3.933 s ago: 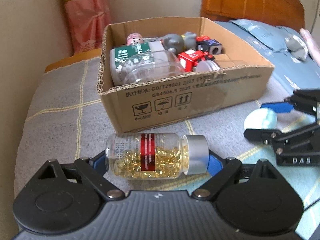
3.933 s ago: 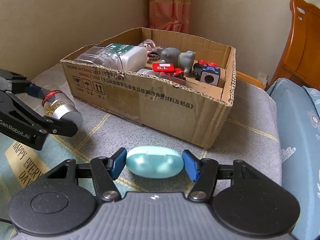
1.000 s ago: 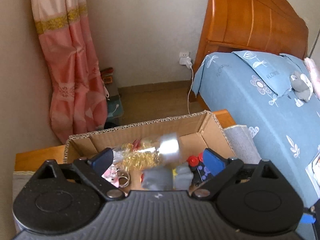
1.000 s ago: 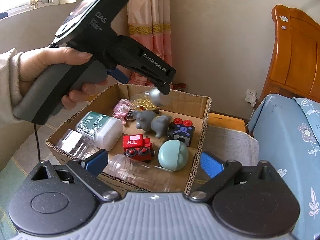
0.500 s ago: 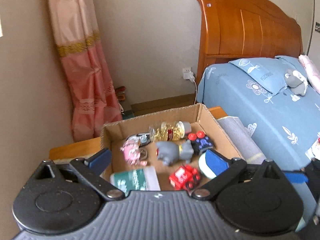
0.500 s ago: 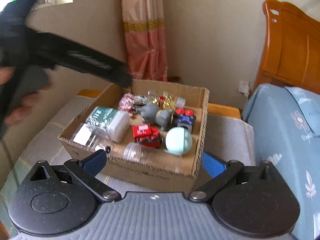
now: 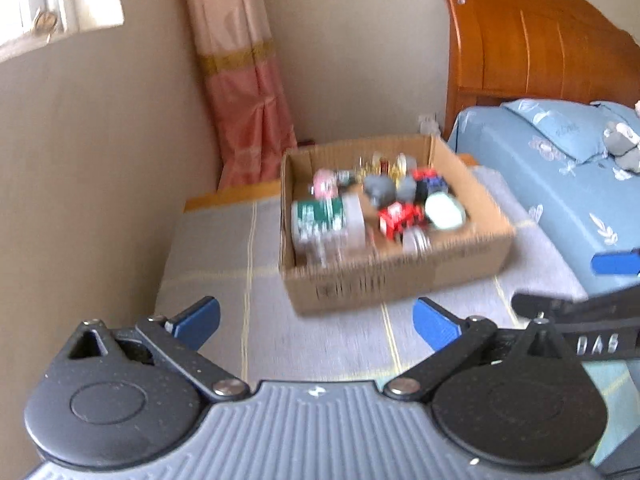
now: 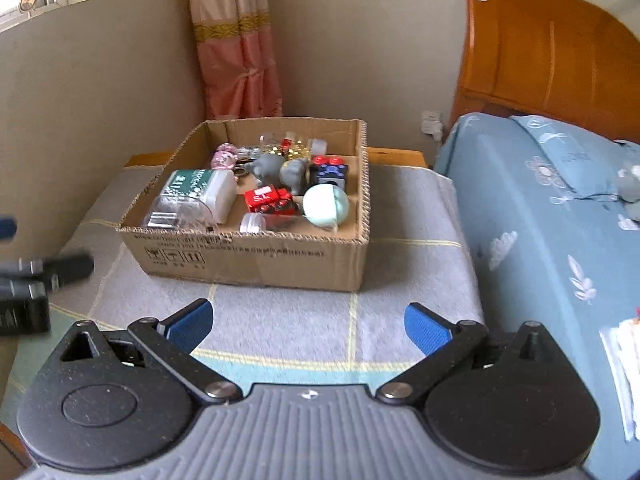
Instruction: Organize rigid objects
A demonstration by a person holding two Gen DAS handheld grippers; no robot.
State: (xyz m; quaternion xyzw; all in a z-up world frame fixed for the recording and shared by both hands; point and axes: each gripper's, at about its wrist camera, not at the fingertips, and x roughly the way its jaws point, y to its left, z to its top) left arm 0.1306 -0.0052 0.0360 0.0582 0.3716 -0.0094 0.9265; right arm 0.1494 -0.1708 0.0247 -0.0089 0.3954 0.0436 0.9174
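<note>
Box (image 8: 256, 258) of toys and bottles is sitting on a grey checked cloth (image 8: 280, 320), well ahead of both grippers. Left gripper (image 7: 316, 322) is standing with jaws wide and nothing between them; right gripper (image 8: 308, 320) is likewise gaping and empty. A blue bed (image 8: 540, 208), wooden headboard (image 8: 552, 60) and pink curtain (image 8: 236, 48) are framing the room.
</note>
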